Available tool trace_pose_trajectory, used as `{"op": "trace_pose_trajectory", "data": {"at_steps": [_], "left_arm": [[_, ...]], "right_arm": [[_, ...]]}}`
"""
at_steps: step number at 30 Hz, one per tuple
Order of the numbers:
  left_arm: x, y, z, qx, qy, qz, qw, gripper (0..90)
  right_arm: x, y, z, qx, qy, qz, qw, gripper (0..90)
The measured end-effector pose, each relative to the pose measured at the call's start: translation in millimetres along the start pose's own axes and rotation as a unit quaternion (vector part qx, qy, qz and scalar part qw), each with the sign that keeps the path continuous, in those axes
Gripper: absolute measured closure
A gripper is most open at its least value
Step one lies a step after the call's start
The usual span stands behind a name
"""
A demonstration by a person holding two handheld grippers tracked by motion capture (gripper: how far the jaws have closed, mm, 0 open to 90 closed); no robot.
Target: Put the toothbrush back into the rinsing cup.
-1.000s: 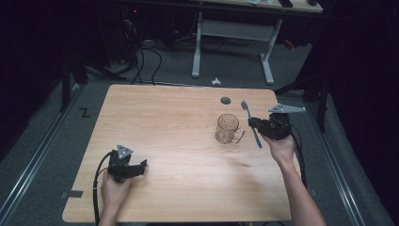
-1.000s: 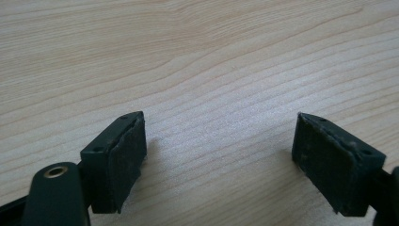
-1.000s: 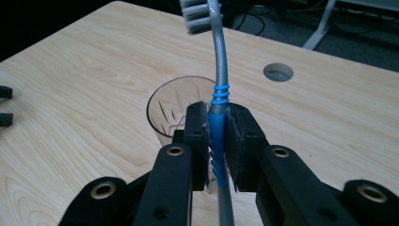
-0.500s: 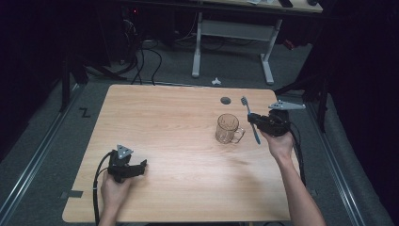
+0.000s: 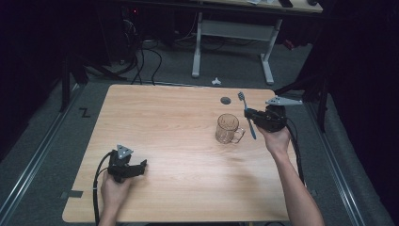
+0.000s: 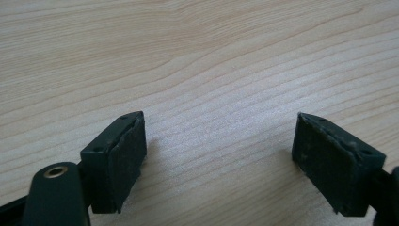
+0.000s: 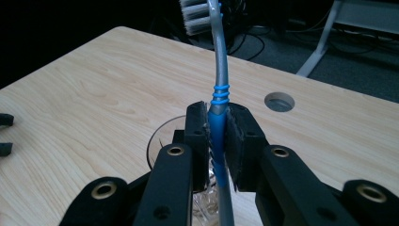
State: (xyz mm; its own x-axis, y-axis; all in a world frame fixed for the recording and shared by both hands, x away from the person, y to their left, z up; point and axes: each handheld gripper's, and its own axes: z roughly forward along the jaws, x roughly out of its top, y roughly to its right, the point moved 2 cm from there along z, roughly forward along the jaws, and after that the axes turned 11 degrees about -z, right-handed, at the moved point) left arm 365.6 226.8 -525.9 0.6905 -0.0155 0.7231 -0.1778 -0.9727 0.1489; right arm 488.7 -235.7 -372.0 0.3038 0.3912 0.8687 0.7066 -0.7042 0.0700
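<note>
Right gripper (image 7: pixel 217 141) clamped toothbrush (image 7: pixel 217 84) bristles-up just right of glass mug (image 5: pixel 227 128), likely for insertion; left gripper (image 6: pixel 221 160) rested open.

A round hole (image 5: pixel 225 100) pierces the wooden table (image 5: pixel 174 122); a white-legged desk (image 5: pixel 233 33) stands behind.

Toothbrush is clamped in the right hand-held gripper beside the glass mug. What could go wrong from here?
1. The right hand-held gripper pinches the toothbrush on its narrow handle, so it may pivot or slip when tilted.
2. The mug is clear glass standing right by the brush; a bump on its rim could tip it.
3. The left hand-held gripper rests open far away, so nothing steadies the mug.
</note>
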Motion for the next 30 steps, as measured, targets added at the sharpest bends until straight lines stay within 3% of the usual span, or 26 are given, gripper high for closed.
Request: {"op": "trace_pose_trajectory", "data": {"at_steps": [5, 13, 21, 30], "left_arm": [[0.0, 0.0, 0.0, 0.000, 0.000, 0.000, 1.0000, 18.8], [0.0, 0.0, 0.0, 0.000, 0.000, 0.000, 1.0000, 18.8], [0.0, 0.0, 0.0, 0.000, 0.000, 0.000, 1.0000, 18.8], [0.0, 0.1, 0.0, 0.000, 0.000, 0.000, 1.0000, 18.8]], "right_arm": [[3.8, 0.4, 2.9, 0.005, 0.013, 0.003, 0.9999, 79.9], [2.2, 3.7, 9.4, 0.004, 0.010, 0.012, 0.9999, 79.9], [13.4, 1.7, 14.4, -0.006, 0.008, -0.008, 0.9999, 80.0], [16.6, 2.8, 21.9, -0.008, 0.004, -0.007, 0.9999, 79.9]]}}
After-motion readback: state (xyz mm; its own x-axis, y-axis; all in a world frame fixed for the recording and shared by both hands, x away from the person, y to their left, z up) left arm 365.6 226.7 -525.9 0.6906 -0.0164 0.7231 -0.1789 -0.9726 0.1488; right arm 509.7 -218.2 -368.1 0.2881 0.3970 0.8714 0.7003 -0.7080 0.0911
